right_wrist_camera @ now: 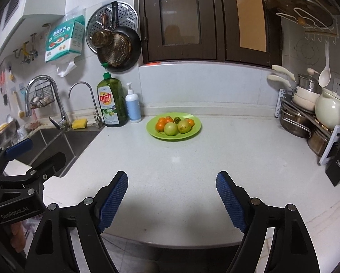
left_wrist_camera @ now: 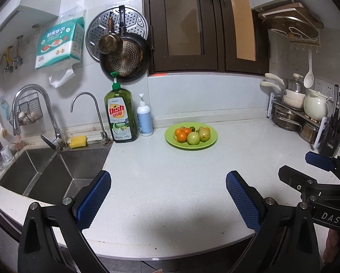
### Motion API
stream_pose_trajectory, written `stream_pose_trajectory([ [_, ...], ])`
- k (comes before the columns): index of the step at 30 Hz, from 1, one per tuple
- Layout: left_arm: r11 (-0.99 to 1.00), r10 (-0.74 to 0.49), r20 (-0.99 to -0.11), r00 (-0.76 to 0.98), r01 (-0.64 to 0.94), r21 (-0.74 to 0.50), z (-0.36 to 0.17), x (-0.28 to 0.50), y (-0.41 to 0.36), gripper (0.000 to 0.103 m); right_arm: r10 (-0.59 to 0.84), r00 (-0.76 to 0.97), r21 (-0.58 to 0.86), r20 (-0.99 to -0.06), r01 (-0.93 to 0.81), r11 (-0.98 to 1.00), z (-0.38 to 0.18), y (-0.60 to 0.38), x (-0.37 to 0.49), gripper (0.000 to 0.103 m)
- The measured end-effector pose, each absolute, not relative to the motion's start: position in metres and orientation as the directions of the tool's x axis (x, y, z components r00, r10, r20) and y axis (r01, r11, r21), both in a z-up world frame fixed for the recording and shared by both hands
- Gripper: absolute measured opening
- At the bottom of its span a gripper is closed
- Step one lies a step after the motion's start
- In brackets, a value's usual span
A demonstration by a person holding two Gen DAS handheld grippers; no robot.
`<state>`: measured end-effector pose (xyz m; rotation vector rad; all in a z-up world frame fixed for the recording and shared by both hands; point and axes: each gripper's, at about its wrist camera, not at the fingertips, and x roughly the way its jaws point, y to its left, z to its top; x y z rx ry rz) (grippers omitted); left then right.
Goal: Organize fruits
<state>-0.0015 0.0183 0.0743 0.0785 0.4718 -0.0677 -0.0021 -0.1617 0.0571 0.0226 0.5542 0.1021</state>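
From the left wrist, the left gripper (left_wrist_camera: pixel 167 201) hangs over the near edge of the white counter (left_wrist_camera: pixel 170 170) with its jaws spread wide and nothing between them, while the green plate (left_wrist_camera: pixel 212 142) of fruits (left_wrist_camera: pixel 193 134) sits well ahead near the back wall, beside the dish soap bottle (left_wrist_camera: pixel 121 116). From the right wrist, the right gripper (right_wrist_camera: pixel 171 200) is likewise spread and empty, well short of the plate (right_wrist_camera: pixel 196 130) holding orange and green fruits (right_wrist_camera: pixel 174 125).

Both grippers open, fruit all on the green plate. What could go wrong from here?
1. The fruits are packed touching on the shallow plate; grabbing one could nudge another off the rim.
2. The soap bottle stands close beside the plate and could be knocked over.
3. The right gripper and left gripper sit side by side and may collide.
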Motion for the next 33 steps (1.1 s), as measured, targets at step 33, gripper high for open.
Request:
stream_pose_trajectory([
  [33,0.994,-0.024,-0.427,0.904,0.065,0.082,0.080,-0.023,0.011,0.103,0.110,0.856,0.062,-0.505,-0.091,0.994,0.059,-0.169,-0.021,0.081],
])
